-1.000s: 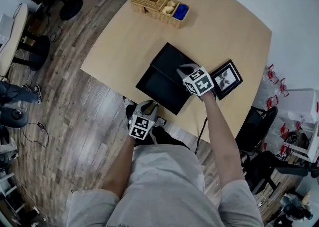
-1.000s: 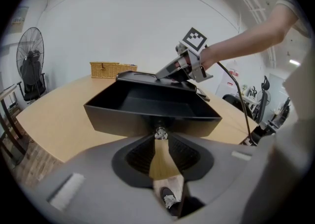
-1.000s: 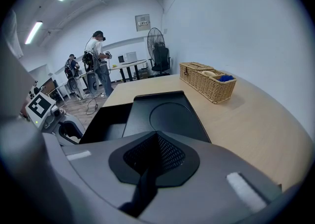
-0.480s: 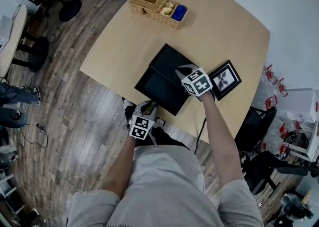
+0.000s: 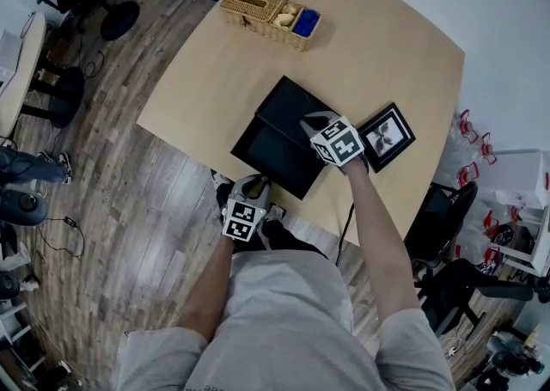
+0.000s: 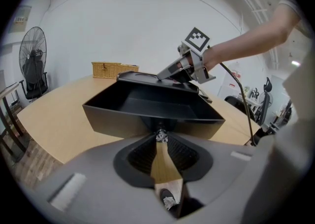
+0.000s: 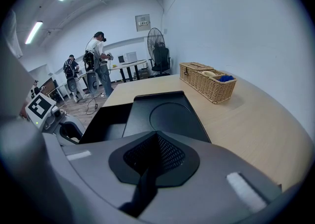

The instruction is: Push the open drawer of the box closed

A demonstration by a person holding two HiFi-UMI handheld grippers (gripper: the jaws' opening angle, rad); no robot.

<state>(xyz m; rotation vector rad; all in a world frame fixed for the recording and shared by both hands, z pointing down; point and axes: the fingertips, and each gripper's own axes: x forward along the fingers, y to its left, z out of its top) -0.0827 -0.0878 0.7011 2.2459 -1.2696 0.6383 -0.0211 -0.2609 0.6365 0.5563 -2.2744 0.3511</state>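
Observation:
A black box [image 5: 290, 104] lies on the wooden table [image 5: 387, 45] near its front edge, with its drawer [image 5: 273, 150] pulled out toward me and empty. In the left gripper view the drawer front [image 6: 128, 119] fills the middle. My left gripper [image 6: 160, 135] is shut, its tips right at the lower edge of that front; whether they touch it I cannot tell. In the head view the left gripper [image 5: 256, 180] hangs just off the table edge. My right gripper [image 5: 308, 120] is shut and rests over the box top [image 7: 170, 112], nothing between its fingers.
A wicker basket [image 5: 268, 14] with small items stands at the table's far side. A framed picture [image 5: 387, 136] lies right of the box. Office chairs and a fan [image 6: 32, 65] stand on the wooden floor. Two people [image 7: 98, 63] stand in the background.

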